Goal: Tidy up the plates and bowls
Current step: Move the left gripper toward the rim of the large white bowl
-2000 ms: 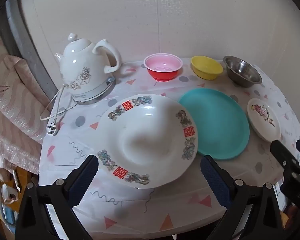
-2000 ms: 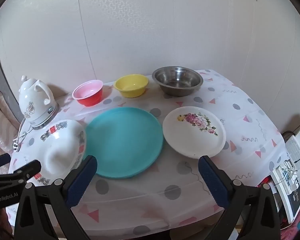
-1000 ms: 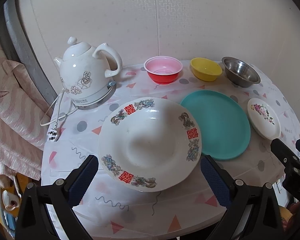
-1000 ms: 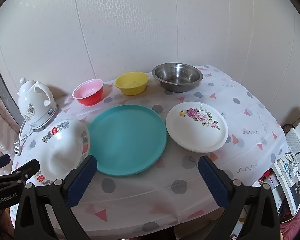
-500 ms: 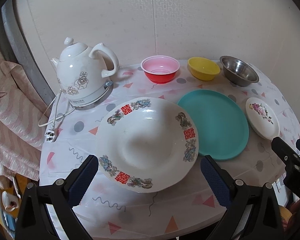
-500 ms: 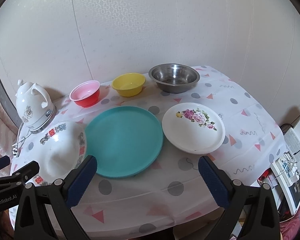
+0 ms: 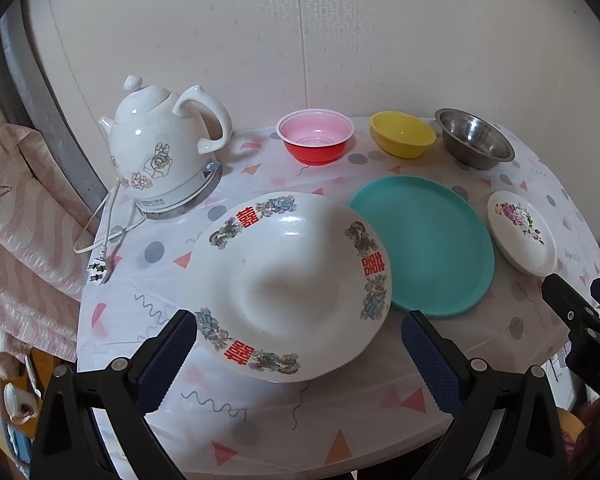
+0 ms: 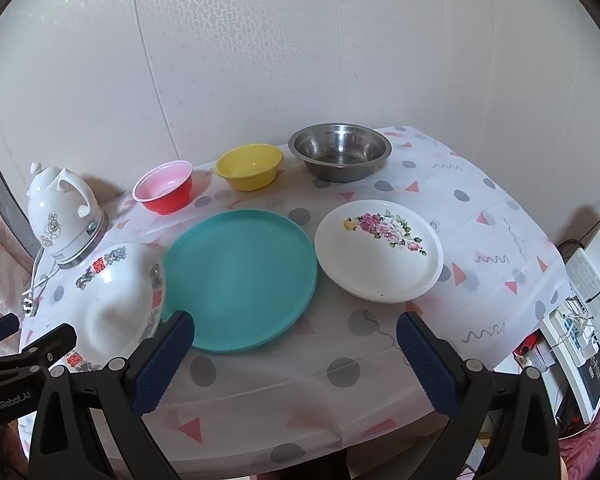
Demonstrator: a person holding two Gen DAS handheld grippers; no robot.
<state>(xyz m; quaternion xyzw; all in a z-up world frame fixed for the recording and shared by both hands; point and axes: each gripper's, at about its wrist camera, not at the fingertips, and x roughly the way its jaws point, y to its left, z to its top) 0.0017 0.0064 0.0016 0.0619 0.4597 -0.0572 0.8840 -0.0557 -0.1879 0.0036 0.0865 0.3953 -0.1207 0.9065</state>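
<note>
So both grippers are just hanging over the near edge of the bench [image 8: 496,240], which has a white cloth with grey dots and pink triangles on it. The left gripper [image 7: 298,346] has its blue-padded fingers [image 7: 168,356] spread wide apart with nothing between them, and it's lined up with the big white dish [image 7: 288,284], the one with red characters and dragon-ish patterns round the rim, sitting at the front left. The right gripper [image 8: 294,346] is the same deal, fingers [image 8: 426,354] wide apart and empty, looking at the gap between the teal plate [image 8: 240,284] and the floral plate [image 8: 380,250]. The teal plate is in the middle of the bench, and the big white dish's rim looks like it overlaps or at least touches its left edge, hard to say which. The floral plate, white with pink roses, sits just to the right of the teal one, with a small gap. Along the back by the wall there's a row of three bowls, well apart from each other: pink bowl [image 8: 166,192], yellow bowl [image 8: 250,166], steel bowl [image 8: 342,150], left to right. A white kettle [image 7: 164,148] with flower prints sits on its base at the back left, with its cord [image 7: 100,240] trailing off and the plug lying loose on the cloth.
</note>
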